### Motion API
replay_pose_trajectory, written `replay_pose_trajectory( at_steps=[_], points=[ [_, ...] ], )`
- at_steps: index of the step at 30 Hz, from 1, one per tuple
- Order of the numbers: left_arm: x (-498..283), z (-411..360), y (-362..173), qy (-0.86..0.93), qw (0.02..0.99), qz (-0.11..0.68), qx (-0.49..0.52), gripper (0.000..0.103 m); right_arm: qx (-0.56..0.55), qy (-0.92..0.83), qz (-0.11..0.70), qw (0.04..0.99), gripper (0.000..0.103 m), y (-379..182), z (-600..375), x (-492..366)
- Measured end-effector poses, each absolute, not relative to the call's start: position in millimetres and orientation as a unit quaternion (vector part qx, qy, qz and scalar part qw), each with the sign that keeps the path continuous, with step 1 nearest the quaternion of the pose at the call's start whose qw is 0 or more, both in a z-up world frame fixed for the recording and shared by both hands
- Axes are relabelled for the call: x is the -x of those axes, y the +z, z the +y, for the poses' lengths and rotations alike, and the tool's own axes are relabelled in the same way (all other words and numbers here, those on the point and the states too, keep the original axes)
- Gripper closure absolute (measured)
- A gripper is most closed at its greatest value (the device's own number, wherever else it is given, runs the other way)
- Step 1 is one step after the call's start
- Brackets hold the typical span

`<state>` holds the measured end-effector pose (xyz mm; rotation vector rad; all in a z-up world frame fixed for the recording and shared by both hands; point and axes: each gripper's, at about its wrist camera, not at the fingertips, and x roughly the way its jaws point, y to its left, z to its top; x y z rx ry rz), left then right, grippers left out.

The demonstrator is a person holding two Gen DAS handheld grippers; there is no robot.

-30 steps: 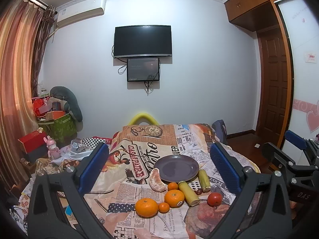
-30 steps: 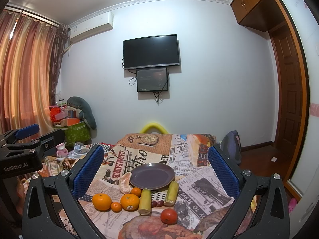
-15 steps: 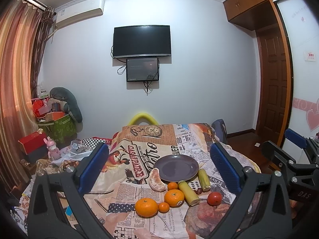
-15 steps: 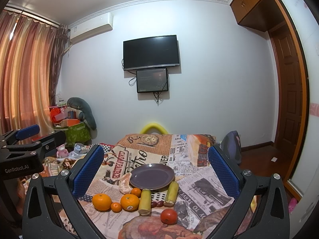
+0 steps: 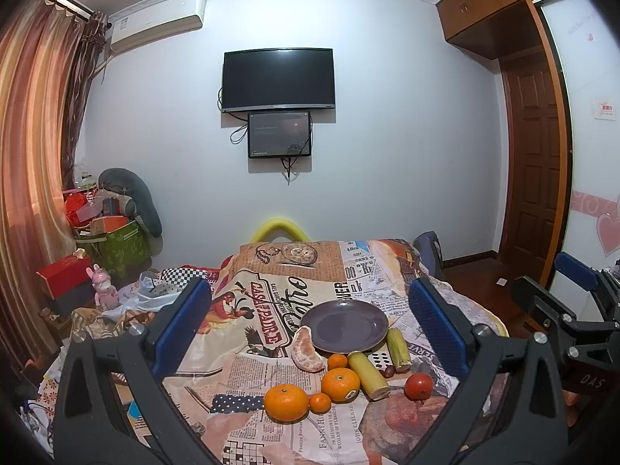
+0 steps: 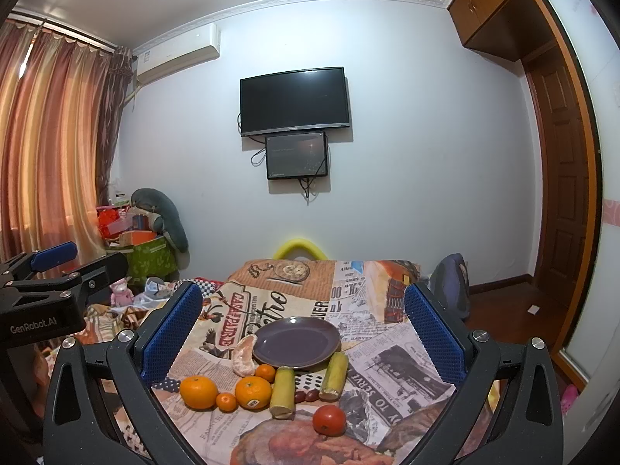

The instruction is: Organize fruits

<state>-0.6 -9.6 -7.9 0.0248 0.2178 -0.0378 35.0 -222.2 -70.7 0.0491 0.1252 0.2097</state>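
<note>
An empty dark purple plate [image 5: 345, 324] [image 6: 296, 342] sits on a newspaper-print cloth. In front of it lie a peeled citrus piece [image 5: 307, 353] [image 6: 244, 355], two big oranges [image 5: 286, 403] [image 6: 198, 391], small mandarins [image 5: 320, 403] [image 6: 226, 402], two yellow-green cane pieces [image 5: 369, 374] [image 6: 282, 391], dark dates [image 6: 304, 396] and a red tomato [image 5: 418, 386] [image 6: 329, 419]. My left gripper [image 5: 310, 327] is open above the near side, holding nothing. My right gripper [image 6: 302, 333] is open too, also empty. Each gripper shows at the edge of the other's view.
The cloth-covered table [image 5: 271, 294] drops off at left into clutter: a green bag [image 5: 116, 248], red box [image 5: 62, 275] and pink toy [image 5: 101, 285]. A yellow chair back [image 5: 279, 228] stands behind it. A wooden door [image 5: 534, 178] and wardrobe are right.
</note>
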Motion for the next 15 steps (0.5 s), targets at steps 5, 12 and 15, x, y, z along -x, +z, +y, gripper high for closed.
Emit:
replay_pose_trajectory(
  at_steps=[5, 12, 15],
  points=[
    [1, -9, -8, -0.019, 0.994, 0.109, -0.014, 0.0, -0.025, 0.104, 0.063, 0.992, 0.0, -71, -222, -35],
    [-6, -3, -13, -0.024, 0.992, 0.125, -0.005, 0.0, -0.023, 0.106, 0.073, 0.991, 0.0, -76, -222, -40],
    [-20, 3, -21, -0.031, 0.988, 0.151, 0.003, 0.0, -0.024, 0.111, 0.096, 0.989, 0.0, -84, -224, -51]
  ],
)
